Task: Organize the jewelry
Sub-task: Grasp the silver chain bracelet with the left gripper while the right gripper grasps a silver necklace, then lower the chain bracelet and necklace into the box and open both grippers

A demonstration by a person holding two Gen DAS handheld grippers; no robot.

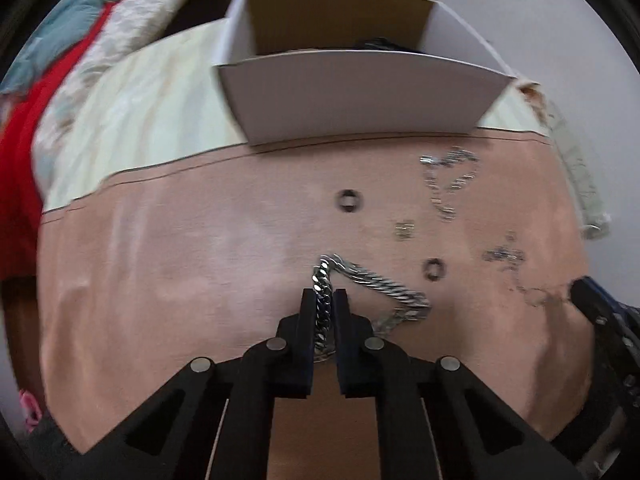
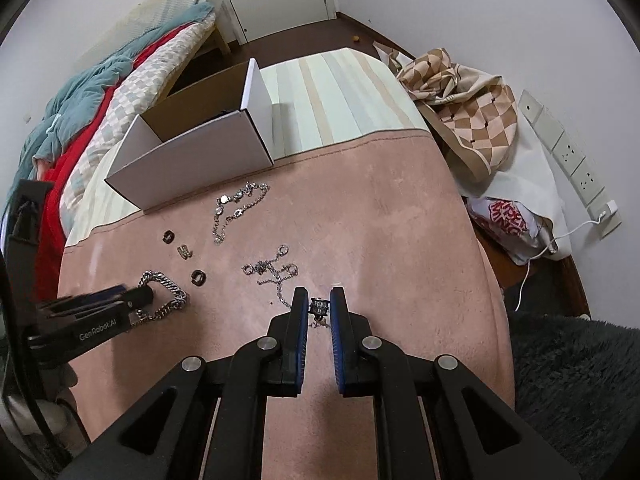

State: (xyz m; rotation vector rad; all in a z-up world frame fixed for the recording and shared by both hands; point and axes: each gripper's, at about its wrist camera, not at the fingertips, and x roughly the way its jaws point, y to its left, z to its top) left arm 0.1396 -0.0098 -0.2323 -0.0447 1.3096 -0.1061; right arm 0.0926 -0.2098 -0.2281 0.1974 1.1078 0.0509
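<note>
My left gripper is shut on a thick silver curb chain, which trails right over the pink cloth; it also shows in the right wrist view. My right gripper is shut on a small dark ring just above the cloth. Loose on the cloth lie two dark rings, a small silver ring, a charm bracelet and a thin chain with hoops. An open white cardboard box stands behind them.
Bedding lies to the left of the table. A checkered bag and a plastic bag sit at the right, near wall sockets. A striped cloth covers the far table half. A dark rug lies at the lower right.
</note>
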